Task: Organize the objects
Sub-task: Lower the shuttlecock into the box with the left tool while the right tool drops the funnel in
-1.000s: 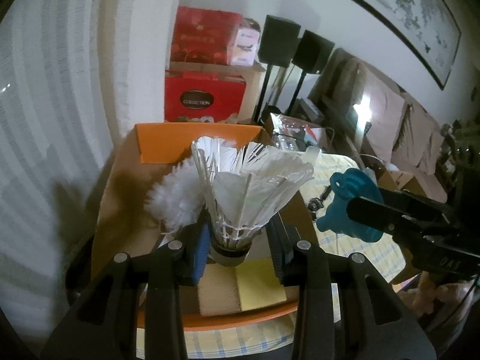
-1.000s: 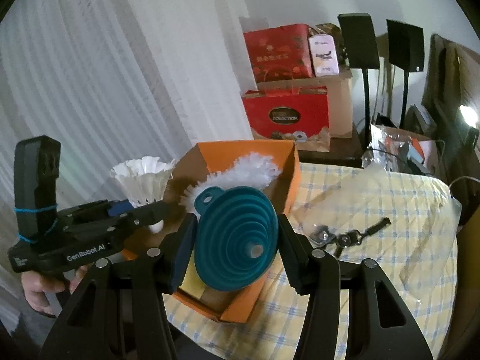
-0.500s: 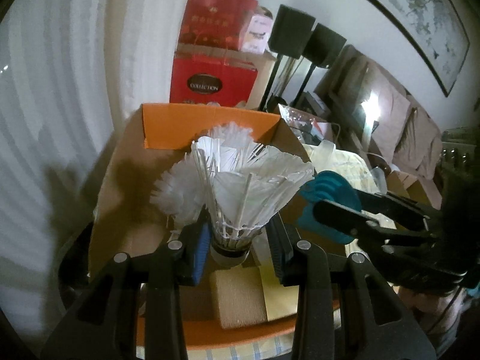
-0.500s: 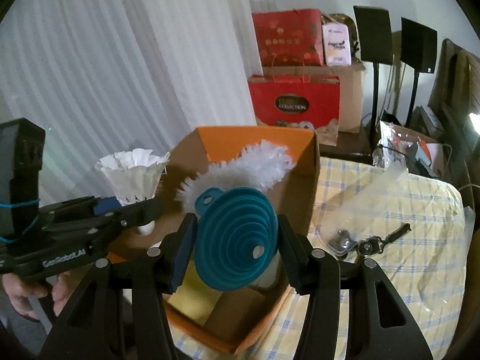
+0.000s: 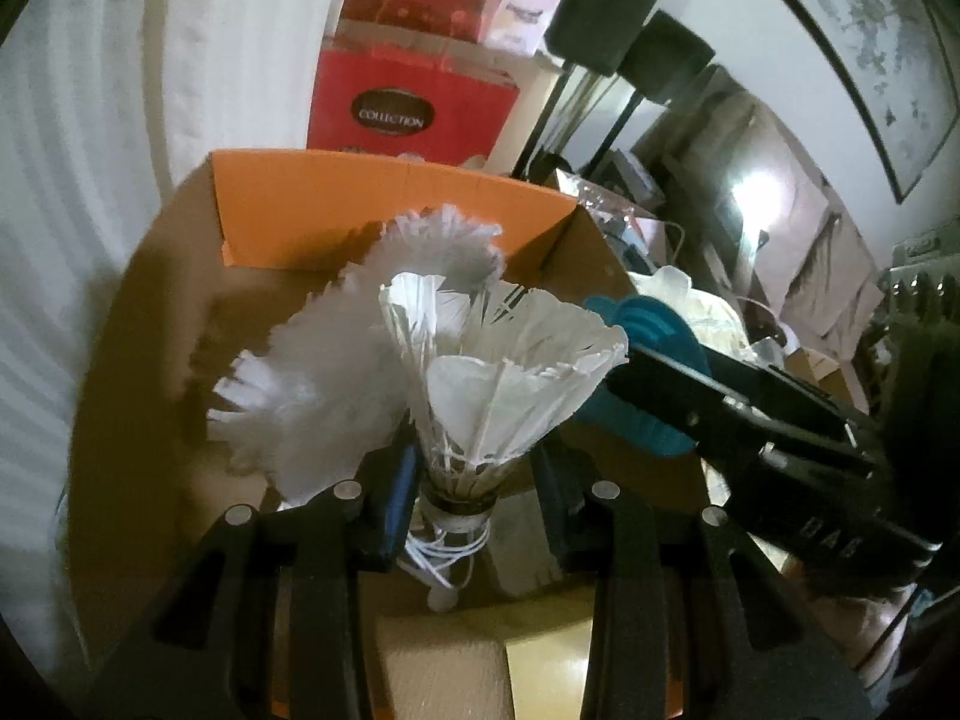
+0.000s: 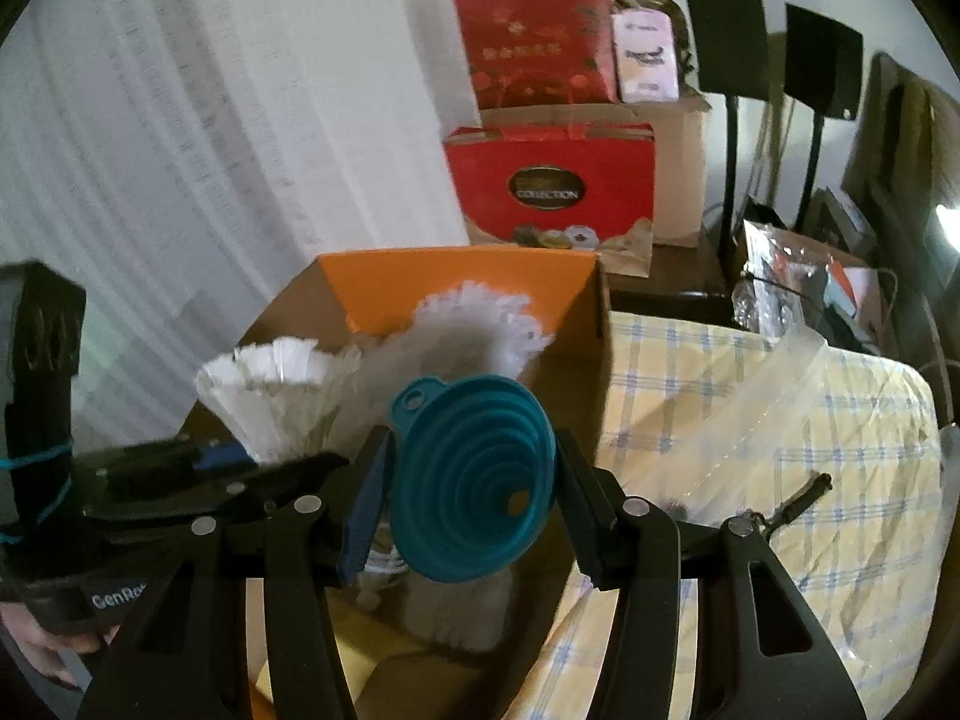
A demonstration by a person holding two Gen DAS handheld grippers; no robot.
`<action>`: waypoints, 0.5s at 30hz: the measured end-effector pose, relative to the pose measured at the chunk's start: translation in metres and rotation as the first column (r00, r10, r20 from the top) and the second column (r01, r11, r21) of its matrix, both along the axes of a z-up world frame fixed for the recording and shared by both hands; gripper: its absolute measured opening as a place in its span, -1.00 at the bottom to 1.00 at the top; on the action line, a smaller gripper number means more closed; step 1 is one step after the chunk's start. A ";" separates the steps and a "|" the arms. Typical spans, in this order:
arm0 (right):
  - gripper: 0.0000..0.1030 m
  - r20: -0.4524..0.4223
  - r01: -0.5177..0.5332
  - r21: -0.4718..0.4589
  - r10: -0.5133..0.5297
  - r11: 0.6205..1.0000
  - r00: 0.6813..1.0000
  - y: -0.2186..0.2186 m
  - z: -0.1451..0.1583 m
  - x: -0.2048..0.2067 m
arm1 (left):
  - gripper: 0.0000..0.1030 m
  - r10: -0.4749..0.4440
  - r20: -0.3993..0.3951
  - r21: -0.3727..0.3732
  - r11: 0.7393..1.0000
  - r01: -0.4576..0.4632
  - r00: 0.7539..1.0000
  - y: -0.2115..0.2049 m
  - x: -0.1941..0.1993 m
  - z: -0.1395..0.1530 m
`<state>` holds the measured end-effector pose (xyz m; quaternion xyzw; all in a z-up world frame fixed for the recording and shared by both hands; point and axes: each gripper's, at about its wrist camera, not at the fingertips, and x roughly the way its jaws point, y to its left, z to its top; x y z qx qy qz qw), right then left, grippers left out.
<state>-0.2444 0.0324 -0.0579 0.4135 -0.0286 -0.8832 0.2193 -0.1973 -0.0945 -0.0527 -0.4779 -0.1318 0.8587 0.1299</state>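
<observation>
Partly done, by the look of it: the orange cardboard box [image 6: 462, 288] already holds a white fluffy duster [image 6: 474, 324] and yellow pads [image 5: 546, 672]; the left tool [image 5: 474, 498] grips a shuttlecock [image 5: 492, 372] by its cork over the box; the right tool [image 6: 468, 510] clamps a teal collapsible funnel [image 6: 474, 480] at the box's 5 o'clock corner; both await release; a clear bag [image 6: 798, 396] and dark hardware [image 6: 798, 498] remain on the checked worktop [image 6: 870, 540] at the box's 3 o'clock.

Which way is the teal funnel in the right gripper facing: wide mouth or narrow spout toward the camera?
Wide mouth. The funnel's concentric rings step inward to the small spout hole, with its rim between the right gripper's pads.
</observation>
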 end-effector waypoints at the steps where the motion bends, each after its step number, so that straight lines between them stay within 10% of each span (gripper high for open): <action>1: 0.09 0.006 0.005 -0.007 -0.005 1.000 1.000 0.001 -0.001 -0.003 | -0.38 -0.003 0.005 0.003 1.000 0.003 1.000 0.002 -0.002 -0.002; 15: 0.58 -0.011 0.073 -0.107 -0.075 0.992 0.997 0.032 0.026 -0.009 | -0.38 -0.015 0.055 -0.039 0.999 0.017 0.998 0.030 -0.014 -0.008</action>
